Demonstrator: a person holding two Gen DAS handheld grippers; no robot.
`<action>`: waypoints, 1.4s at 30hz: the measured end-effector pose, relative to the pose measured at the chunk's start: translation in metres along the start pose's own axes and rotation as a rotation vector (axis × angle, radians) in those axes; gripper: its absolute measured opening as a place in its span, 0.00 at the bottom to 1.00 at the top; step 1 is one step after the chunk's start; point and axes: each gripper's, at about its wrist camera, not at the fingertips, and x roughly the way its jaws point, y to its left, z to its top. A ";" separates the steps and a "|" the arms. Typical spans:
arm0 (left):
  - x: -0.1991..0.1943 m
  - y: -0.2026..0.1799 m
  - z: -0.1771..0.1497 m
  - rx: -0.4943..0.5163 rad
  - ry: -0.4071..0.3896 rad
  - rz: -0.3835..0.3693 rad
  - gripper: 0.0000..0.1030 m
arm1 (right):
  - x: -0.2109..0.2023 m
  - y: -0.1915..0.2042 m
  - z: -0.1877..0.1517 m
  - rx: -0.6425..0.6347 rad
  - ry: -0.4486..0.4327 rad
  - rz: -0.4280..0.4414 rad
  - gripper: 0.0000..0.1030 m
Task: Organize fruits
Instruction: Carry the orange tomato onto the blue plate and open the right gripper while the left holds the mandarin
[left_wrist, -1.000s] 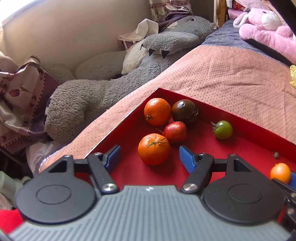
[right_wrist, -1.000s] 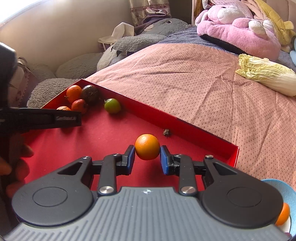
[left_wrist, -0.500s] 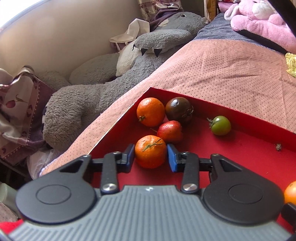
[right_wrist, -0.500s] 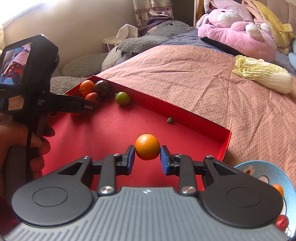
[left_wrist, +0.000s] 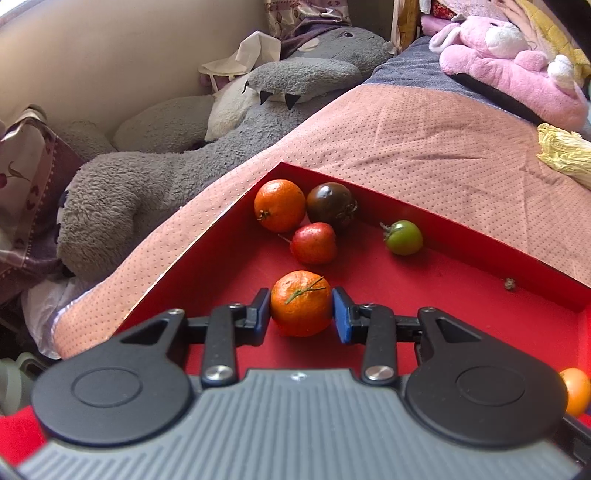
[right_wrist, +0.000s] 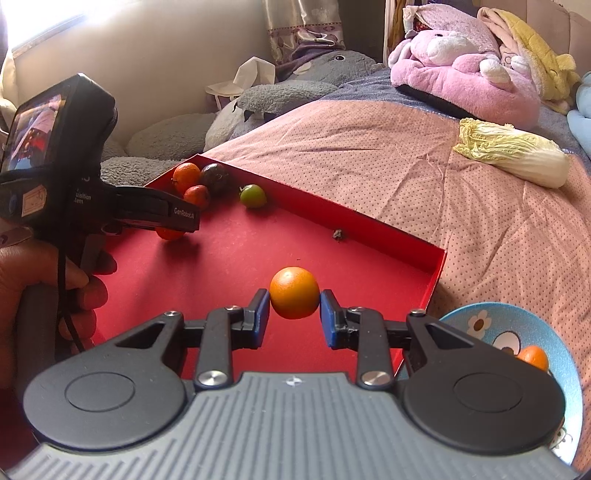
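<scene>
Now my left claw (left_wrist: 301, 315) has just squeezed in on the stemmed orange (left_wrist: 301, 302) down in the red tray (left_wrist: 221, 251), so I should lift slowly. My right claw (right_wrist: 294, 314) grips a smooth orange (right_wrist: 294, 292) above the tray, near the blue bowl (right_wrist: 491, 321) holding another orange fruit (right_wrist: 533, 357)

Two stemmed tangerines (left_wrist: 301, 302), two smooth oranges (right_wrist: 294, 292), three tomatoes (left_wrist: 403, 237), one red tray (left_wrist: 443, 295), one blue bowl (right_wrist: 517, 325), one cabbage (right_wrist: 517, 155)
</scene>
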 end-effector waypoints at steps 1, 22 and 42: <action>-0.003 -0.002 -0.001 0.009 -0.012 -0.004 0.38 | -0.001 0.001 -0.002 -0.001 0.001 0.001 0.34; -0.027 -0.022 -0.016 0.079 -0.087 -0.088 0.38 | -0.022 0.007 -0.021 -0.018 -0.013 0.016 0.34; -0.049 -0.040 -0.030 0.168 -0.144 -0.149 0.38 | -0.037 0.002 -0.030 -0.009 -0.030 0.008 0.34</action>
